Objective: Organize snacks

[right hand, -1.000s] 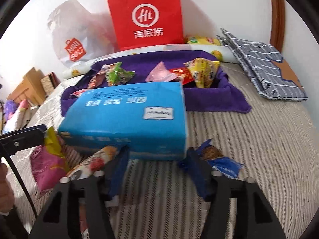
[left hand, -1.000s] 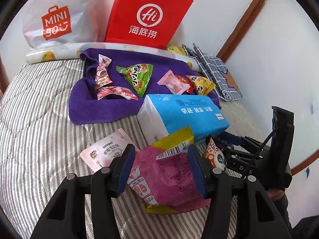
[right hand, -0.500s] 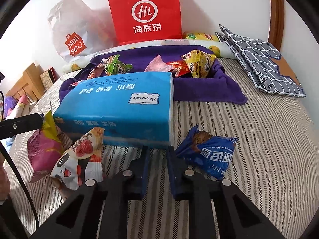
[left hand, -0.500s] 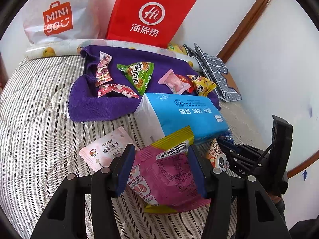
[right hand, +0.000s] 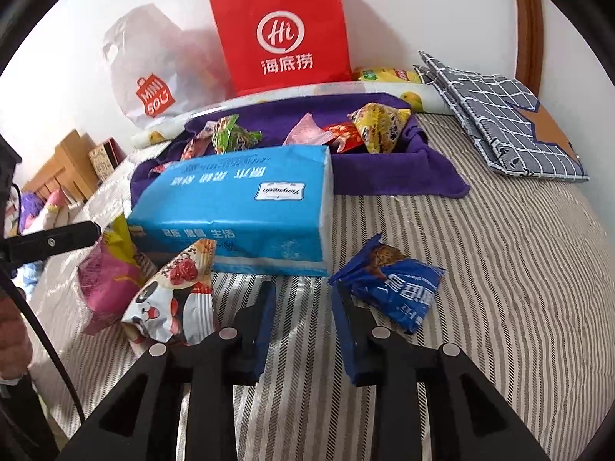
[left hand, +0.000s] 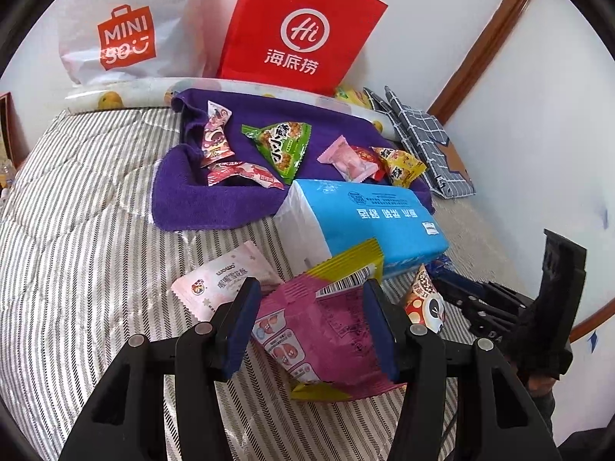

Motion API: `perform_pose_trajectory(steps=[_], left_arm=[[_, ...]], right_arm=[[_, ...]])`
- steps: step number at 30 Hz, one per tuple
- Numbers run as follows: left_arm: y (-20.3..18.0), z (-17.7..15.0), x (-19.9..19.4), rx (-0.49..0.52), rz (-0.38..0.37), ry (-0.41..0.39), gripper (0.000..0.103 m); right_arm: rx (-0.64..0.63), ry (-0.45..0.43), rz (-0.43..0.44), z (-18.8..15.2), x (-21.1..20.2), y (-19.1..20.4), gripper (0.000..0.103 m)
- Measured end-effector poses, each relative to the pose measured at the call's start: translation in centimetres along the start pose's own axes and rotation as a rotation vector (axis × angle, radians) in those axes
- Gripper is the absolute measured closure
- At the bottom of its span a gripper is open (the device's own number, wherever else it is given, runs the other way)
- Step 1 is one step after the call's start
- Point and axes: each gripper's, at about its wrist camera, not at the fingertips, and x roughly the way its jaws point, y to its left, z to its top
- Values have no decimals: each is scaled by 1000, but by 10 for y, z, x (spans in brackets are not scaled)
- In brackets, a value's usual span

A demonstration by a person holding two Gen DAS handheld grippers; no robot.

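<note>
The bed [left hand: 77, 207] has a striped cover, and snacks lie all over it. One purple towel [left hand: 215, 199] sits near the head of the bed with six small snack packs on it: two pink-red ones on its left part, one green one [left hand: 282, 144] in the middle, and one pink, one red and one yellow [left hand: 399, 165] on its right part. One blue tissue pack [left hand: 376, 223] lies on the bed touching the near edge of the towel.

Nearer the foot of the bed lie four more snacks. One pale pink packet [left hand: 223, 280] lies flat on the left. One big pink bag [left hand: 319, 330] sits between the fingers of the left gripper [left hand: 311, 326], and the pads pinch its sides. One panda packet [right hand: 173, 296] leans against the front of the tissue pack. One blue chip packet [right hand: 392, 288] lies just right of the right gripper [right hand: 303, 307].

Two shopping bags, one red [left hand: 300, 34] and one white [left hand: 127, 30], stand at the wall by the head of the bed.

The right gripper has moved since a second ago. Then its fingers were spread wide, half a second ago they were pressed together, and now they are opening with only the bed cover between them. The left gripper holds the pink bag just as before.
</note>
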Motion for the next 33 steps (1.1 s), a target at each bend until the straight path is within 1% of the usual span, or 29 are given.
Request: perform_pose_trajectory(steps=[1,3,6,8,10,12,14,17,19,21,22,24,26,27,28,29,33], left_arm=[[0,0,0,-1,3,0,50],[-2,-1,0,-2,6,1,50],[-4,-2,1,-1,10,3,50],[-5,-2,1,-3,11,5,50],[-5,-2,1,-4,13,5,50],[-7,-1,0,-1,20,7,50],[-8,-1,-1,5,31,7,50],[-7,-2,-4,10,48,2,50],[-5,-3,-7,9,57,-1,50],[-3,-4,-9,3,64,-3,50],[-1,-5,-10,-1,67,-3,50],[2,-5,-10,-11,74,-3,50],[4,-6,-9,-17,80,0,50],[4,-6,-7,-21,86,4,50],[5,-6,-6,-22,90,6,50],[5,-6,-5,-23,97,7,50],[10,0,0,-24,127,3,50]], right_arm=[[-2,-16,-11,0,-3,-2,68],[-16,-49,-47,1,-9,-6,47],[-32,-64,-104,5,-9,-14,42],[-52,-44,-105,8,-3,-18,37],[-68,-22,-116,10,6,-21,37],[-90,-8,-102,12,13,-23,37],[-103,12,-109,13,22,-25,37],[-134,86,-128,15,39,-28,36],[-152,90,-116,15,41,-30,34],[-177,92,-106,14,41,-31,34],[-185,90,-103,13,40,-32,36],[-203,84,-98,11,37,-31,50],[-219,74,-126,7,33,-30,62],[-214,72,-135,6,32,-31,66],[-205,71,-142,6,31,-33,67],[-193,70,-147,5,29,-34,71],[-155,53,-148,1,20,-39,72]])
